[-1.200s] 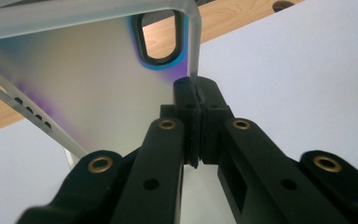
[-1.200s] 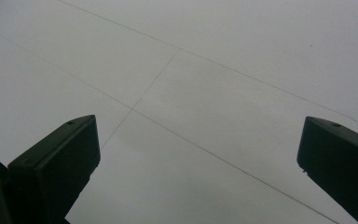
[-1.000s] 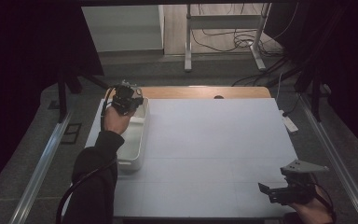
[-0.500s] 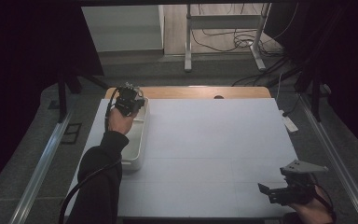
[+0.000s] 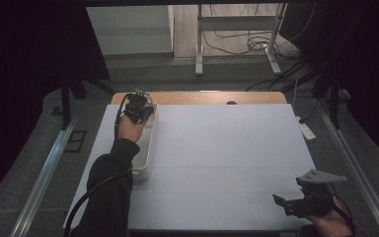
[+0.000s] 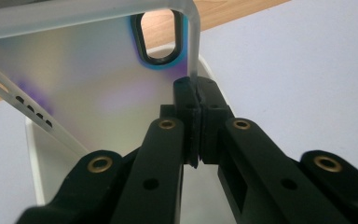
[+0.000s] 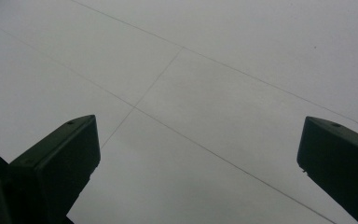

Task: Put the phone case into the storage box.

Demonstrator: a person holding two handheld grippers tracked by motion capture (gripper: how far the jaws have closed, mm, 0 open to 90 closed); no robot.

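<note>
A translucent white bin point(image 5: 147, 148) stands along the left side of the white table point(image 5: 227, 148). My left gripper point(image 5: 139, 106) is at the bin's far end, shut on its thin wall. In the left gripper view the black jaws point(image 6: 196, 88) meet on the edge of the bin wall point(image 6: 98, 79), just below an oval handle hole point(image 6: 158, 37). My right gripper point(image 5: 296, 205) hovers low at the table's front right corner. In the right gripper view it point(image 7: 198, 128) is open with only the table surface point(image 7: 191, 70) between its jaws.
A wooden strip point(image 5: 202, 97) runs along the table's far edge. Metal rails point(image 5: 39, 182) flank both sides on the floor. A power strip point(image 5: 306, 131) lies on the floor at the right, and a metal stand with cables point(image 5: 237, 34) is behind the table.
The left hand and its gripper have sunk slightly at the bin's far end, still shut on the wall. The right gripper has not moved.
</note>
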